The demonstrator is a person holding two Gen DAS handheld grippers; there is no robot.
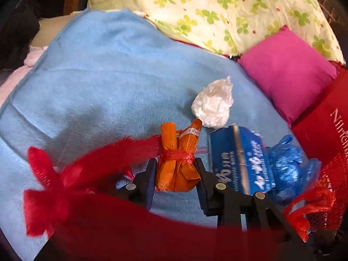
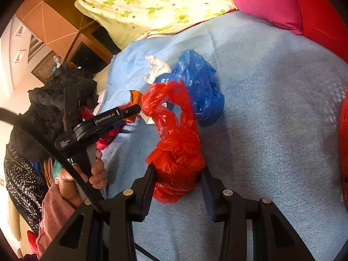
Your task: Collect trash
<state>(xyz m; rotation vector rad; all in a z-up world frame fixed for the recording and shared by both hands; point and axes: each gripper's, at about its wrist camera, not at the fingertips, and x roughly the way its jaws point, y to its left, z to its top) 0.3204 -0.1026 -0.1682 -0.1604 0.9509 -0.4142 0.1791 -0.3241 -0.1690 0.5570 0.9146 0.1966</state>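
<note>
On a bed covered with a light blue blanket point(image 1: 104, 82), the left gripper point(image 1: 176, 174) pinches an orange wrapper bundle point(image 1: 177, 165) tied round its middle with red string point(image 1: 176, 157); both pads press against the bundle's sides. A red ribbon-like strip of plastic point(image 1: 87, 158) trails from the string toward the left edge of the blanket and blurs across the bottom of the left wrist view. Just beyond the bundle lies a crumpled white tissue point(image 1: 214, 103), touching its upper tip. Just right of the bundle sits a blue printed packet point(image 1: 239, 161), and against that a crumpled blue plastic bag point(image 1: 287, 163). A magenta cushion point(image 1: 287, 71) rests near the blanket's far right corner, beside a clover-print quilt point(image 1: 217, 6). In the right wrist view, the right gripper point(image 2: 178, 180) is closed on a scrunched red plastic bag point(image 2: 176, 148), which rises from between its fingers toward the blue plastic bag and lies on the blanket. The person's hand point(image 2: 82, 178) grips the left tool's handle at the blanket's left edge.
</note>
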